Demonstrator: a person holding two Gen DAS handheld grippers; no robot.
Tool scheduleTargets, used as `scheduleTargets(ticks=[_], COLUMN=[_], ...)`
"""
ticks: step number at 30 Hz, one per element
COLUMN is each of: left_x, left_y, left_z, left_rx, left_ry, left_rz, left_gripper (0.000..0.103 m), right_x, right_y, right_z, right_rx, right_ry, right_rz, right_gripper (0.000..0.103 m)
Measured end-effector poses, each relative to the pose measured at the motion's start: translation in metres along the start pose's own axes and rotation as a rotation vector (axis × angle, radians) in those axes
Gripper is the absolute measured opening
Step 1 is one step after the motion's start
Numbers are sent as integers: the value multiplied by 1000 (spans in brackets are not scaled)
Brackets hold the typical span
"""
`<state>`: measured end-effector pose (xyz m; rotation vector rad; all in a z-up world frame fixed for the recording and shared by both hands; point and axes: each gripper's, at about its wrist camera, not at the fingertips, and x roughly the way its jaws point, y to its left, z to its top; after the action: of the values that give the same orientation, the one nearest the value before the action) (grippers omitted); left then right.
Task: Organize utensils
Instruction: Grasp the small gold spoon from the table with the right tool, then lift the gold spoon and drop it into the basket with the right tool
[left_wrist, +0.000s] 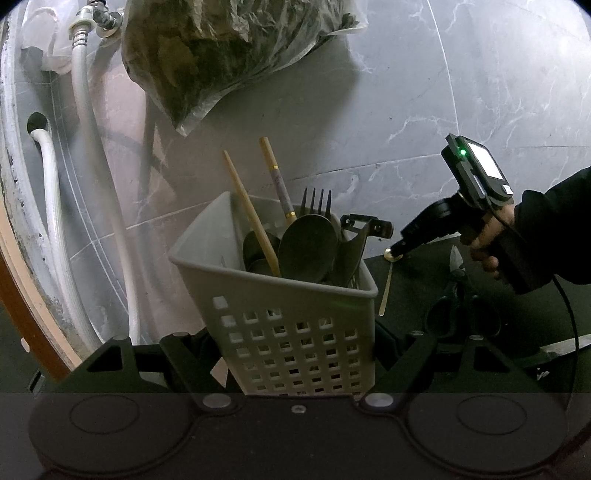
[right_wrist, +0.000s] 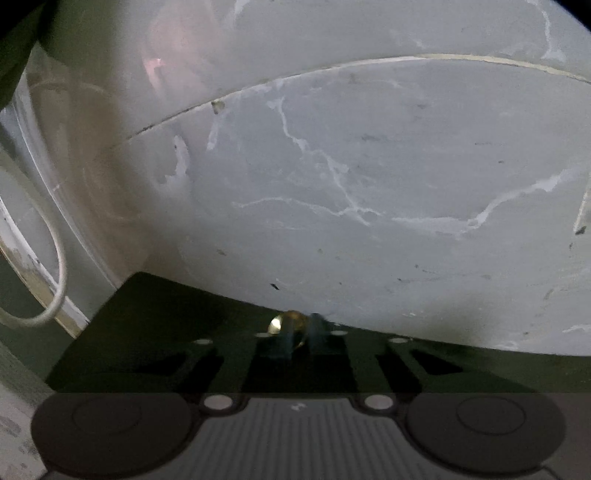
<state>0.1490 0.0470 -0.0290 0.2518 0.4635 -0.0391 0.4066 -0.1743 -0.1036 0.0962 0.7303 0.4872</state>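
On the dark desk (left_wrist: 406, 295), step: right gripper (right_wrist: 295, 334) jaws clamped on small gold metal spoon (left_wrist: 388, 273).
Left gripper (left_wrist: 295, 354): jaws clamped on grey perforated plastic basket (left_wrist: 288, 332).
Next: carry spoon to basket, 9 o'clock.

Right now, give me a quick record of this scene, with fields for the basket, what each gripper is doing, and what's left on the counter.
basket: grey perforated basket, holding chopsticks, fork, dark spoons
left gripper: shut on the basket, one finger on each side
right gripper: shut on the gold spoon, at its bowl end
left on counter: scissors, knife blade
backdrop: marble wall, hoses
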Motion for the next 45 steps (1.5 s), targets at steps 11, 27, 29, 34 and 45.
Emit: scheduleTargets(ticks=[11,27,29,34,45], left_x=[-1,-6,-8,-10,-17], left_y=[0,9,10,9,5], left_z=[-4,-10,-11,-13,-18], left_rx=[5,21,26,41,69], left_ry=[-20,-63,-70,-90,-111], left_rz=[-5,-60,-72,-116,-180], left_gripper=[81,81,81,80,80], right_x=[-61,-187,-208,-260,-249], right_y=[25,87,101,145,225], right_z=[-11,15,21,33,10], right_rx=[2,-122,-154,-243,-393], right_ry=[-126,-373,-433,-586,-605], right_rz=[-13,-72,-67,-39,-4], right_gripper=[1,1,1,1,1])
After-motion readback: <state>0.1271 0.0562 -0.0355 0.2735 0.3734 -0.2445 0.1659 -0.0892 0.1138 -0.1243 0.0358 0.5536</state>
